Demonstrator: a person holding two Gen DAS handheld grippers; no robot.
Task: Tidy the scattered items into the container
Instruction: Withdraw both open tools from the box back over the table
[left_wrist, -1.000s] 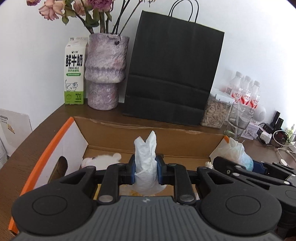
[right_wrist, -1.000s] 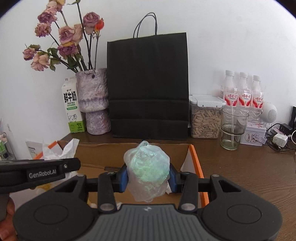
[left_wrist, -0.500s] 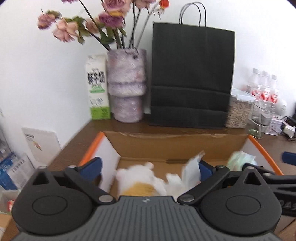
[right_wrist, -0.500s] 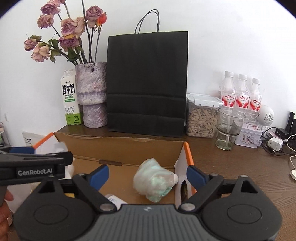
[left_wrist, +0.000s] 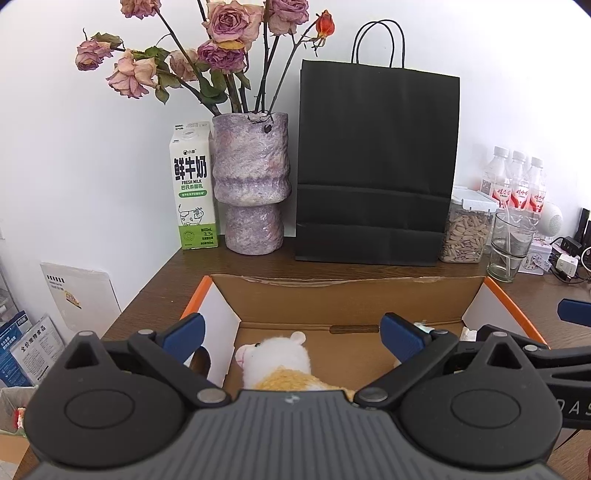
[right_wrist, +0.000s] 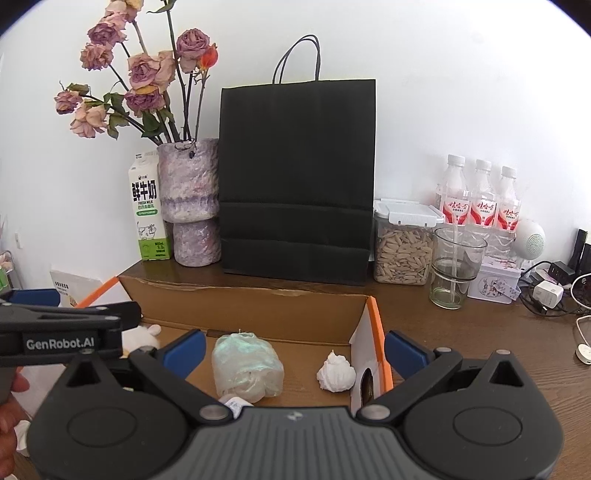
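An open cardboard box (left_wrist: 351, 299) with orange-edged flaps sits on the brown desk below both grippers. My left gripper (left_wrist: 291, 334) hangs over it, open and empty. A white and yellow plush toy (left_wrist: 277, 360) lies in the box under it. The jaws of my right gripper (right_wrist: 295, 349) are still opening, with nothing between the pads. Below them in the box (right_wrist: 258, 306) lie a clear plastic bag bundle (right_wrist: 247, 365) and a crumpled white tissue (right_wrist: 336, 373). The left gripper's side (right_wrist: 62, 332) shows at the left of the right wrist view.
Behind the box stand a black paper bag (left_wrist: 376, 166), a purple vase of dried roses (left_wrist: 251, 184) and a milk carton (left_wrist: 192, 188). A seed jar (right_wrist: 402, 243), a glass (right_wrist: 456, 269), bottles (right_wrist: 480, 195) and cables (right_wrist: 554, 291) fill the back right.
Both grippers opened. The tissue dropped from the left gripper and the plastic bag bundle from the right gripper, both into the box. Both grippers lifted a little.
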